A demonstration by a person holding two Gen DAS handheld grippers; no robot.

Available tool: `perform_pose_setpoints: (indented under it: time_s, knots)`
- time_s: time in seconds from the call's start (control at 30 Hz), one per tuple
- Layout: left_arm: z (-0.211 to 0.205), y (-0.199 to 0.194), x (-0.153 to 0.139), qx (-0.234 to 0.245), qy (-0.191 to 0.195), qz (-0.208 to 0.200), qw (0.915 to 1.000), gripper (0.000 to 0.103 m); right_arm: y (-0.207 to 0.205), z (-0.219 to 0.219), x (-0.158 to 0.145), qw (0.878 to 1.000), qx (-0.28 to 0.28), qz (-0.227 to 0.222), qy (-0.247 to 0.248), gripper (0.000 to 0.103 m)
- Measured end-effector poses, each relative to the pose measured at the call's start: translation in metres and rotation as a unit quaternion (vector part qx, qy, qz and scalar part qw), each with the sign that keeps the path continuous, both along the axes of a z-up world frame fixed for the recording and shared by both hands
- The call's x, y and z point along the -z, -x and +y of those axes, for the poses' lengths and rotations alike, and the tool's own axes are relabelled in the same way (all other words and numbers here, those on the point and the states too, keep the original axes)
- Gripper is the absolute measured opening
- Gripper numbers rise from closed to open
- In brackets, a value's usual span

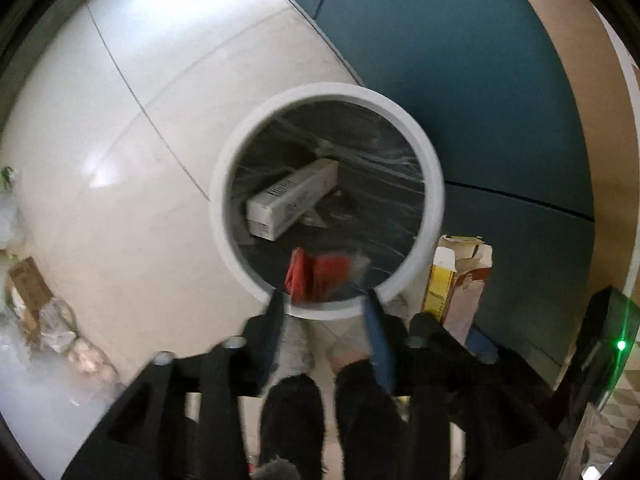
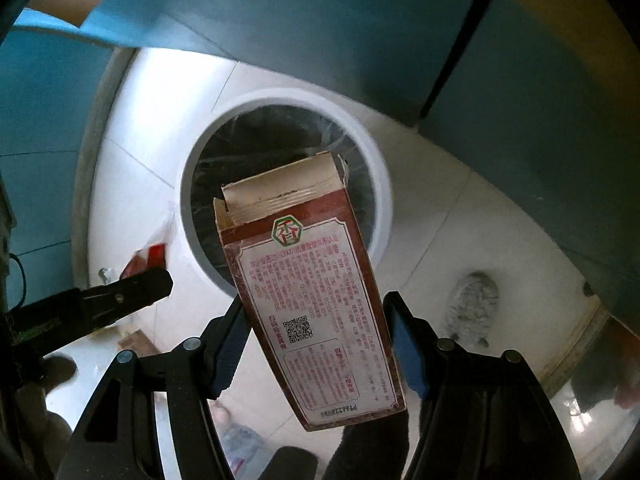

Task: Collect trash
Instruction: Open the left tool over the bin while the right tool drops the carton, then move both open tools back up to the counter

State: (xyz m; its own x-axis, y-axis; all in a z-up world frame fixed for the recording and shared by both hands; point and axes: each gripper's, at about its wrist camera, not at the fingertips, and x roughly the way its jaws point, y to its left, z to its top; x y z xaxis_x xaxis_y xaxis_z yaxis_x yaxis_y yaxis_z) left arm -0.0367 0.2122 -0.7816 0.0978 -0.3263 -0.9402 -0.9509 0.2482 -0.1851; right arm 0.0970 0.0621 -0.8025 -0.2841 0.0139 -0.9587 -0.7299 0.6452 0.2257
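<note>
A round white trash bin with a dark bag stands on the pale floor; it also shows in the right wrist view. A white box lies inside it. My left gripper is open over the bin's near rim, and a blurred red wrapper is just past its fingertips, over the opening. My right gripper holds a brown carton with red print, its torn top over the bin; the jaws are wide and the right pad stands apart from the carton. The carton also shows in the left view.
Teal cabinet panels stand behind the bin. Crumpled wrappers and a brown box lie on the floor at the left. A grey slipper lies right of the bin. The left gripper's body and the wrapper show at the left.
</note>
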Motion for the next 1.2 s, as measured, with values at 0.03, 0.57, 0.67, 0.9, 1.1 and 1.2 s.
perform_pose_setpoints:
  time_s: [0.03,0.57,0.67,0.9,1.1,1.2]
  knots:
    - [0.001,0.003,-0.004,0.003,-0.015,0.007,0.9999,0.077,0.0,0.001,0.003,1.0,-0.002,0.002,0.002,0.069]
    - [-0.029,0.047,-0.098,0.031,-0.146,0.085,0.9851,0.102,0.012,0.001,-0.055,0.997,-0.061,-0.042,0.004,0.103]
    - [-0.042,0.053,-0.128,0.03,-0.156,0.088,0.9834,0.102,0.012,-0.006,-0.082,0.997,-0.064,-0.05,0.001,0.103]
    - [-0.067,0.058,-0.196,0.024,-0.171,0.08,0.9818,0.102,0.015,-0.029,-0.18,0.994,-0.076,-0.072,-0.013,0.103]
    - [-0.085,0.063,-0.269,0.024,-0.188,0.059,0.9802,0.102,0.021,-0.045,-0.275,0.992,-0.084,-0.086,-0.041,0.103]
    - [-0.093,0.065,-0.301,0.025,-0.195,0.051,0.9792,0.102,0.022,-0.053,-0.326,0.99,-0.085,-0.094,-0.055,0.103]
